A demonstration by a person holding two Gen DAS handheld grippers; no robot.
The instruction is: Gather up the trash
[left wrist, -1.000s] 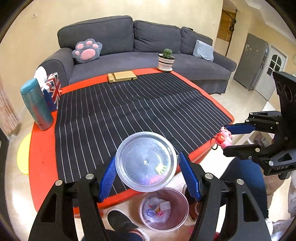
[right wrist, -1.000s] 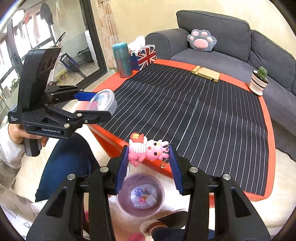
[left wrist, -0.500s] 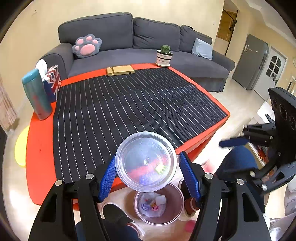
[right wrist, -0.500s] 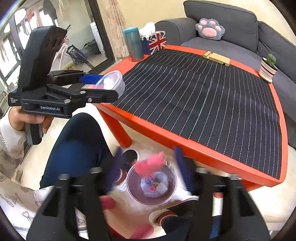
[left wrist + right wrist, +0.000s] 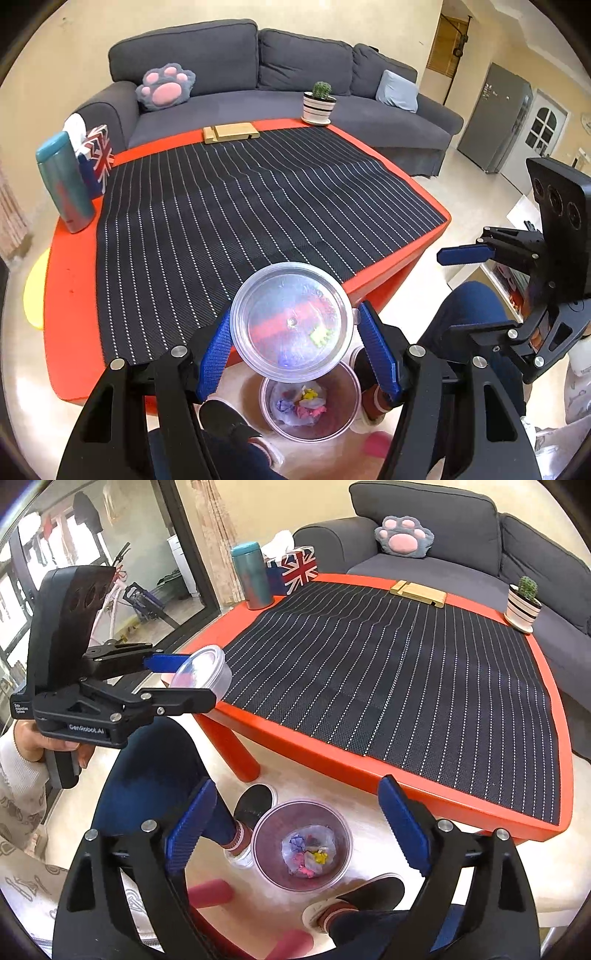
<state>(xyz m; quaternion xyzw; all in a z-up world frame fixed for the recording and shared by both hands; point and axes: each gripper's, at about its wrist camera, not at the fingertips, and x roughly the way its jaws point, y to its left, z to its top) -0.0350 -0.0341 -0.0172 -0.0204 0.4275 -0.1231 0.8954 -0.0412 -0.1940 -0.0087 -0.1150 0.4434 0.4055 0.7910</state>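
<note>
A: Nearest item?
B: Right gripper (image 5: 295, 825), jaws apart, just been opening, nothing between them. Directly below on the floor: bin (image 5: 266, 871), clear, holding crumpled trash (image 5: 308, 853) in pink, yellow and purple.

A: Next?
B: Left gripper (image 5: 293, 350), jaws clamped on a clear round lid (image 5: 291, 321), held above the bin, at the bench's near edge.

A: Beyond?
B: Red bench (image 5: 70, 314) with black striped mat (image 5: 240, 206). Far edge: teal bottle (image 5: 64, 182), flag-print tissue box (image 5: 96, 160), wooden block (image 5: 229, 133), potted cactus (image 5: 320, 103). Grey sofa (image 5: 295, 70) behind.
</note>
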